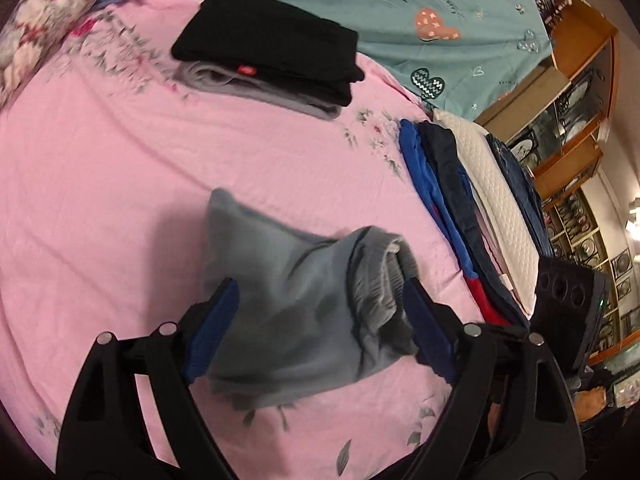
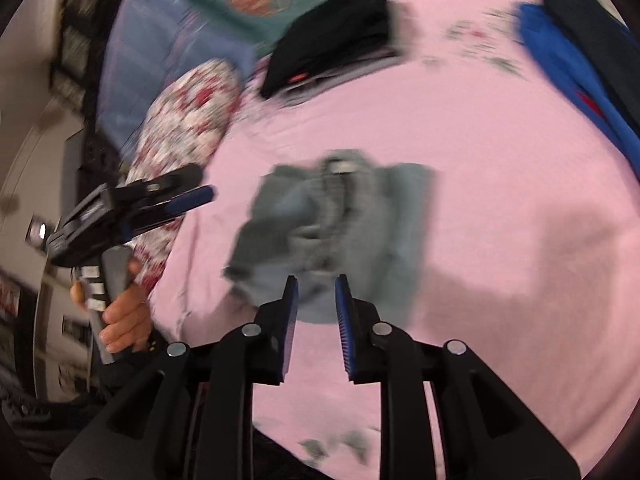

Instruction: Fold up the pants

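- The folded grey fleece pants [image 1: 296, 300], ribbed waistband bunched on top, lie on the pink floral bedsheet [image 1: 100, 184].
- The left gripper [image 1: 320, 320] has its blue pads spread wide either side of the bundle, not pinching it.
- The right gripper [image 2: 316, 300] hovers just short of the pants' near edge, its narrow gap empty.
- A hand [image 2: 120, 312] grips the left gripper's handle.
- Beyond lies a folded black garment [image 1: 272, 44] with a small red label, its writing unreadable.

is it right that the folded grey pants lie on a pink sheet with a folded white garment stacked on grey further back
Not quite: the garment on that stack is black, not white, as the left wrist view shows. The folded grey pants do lie on the pink sheet.
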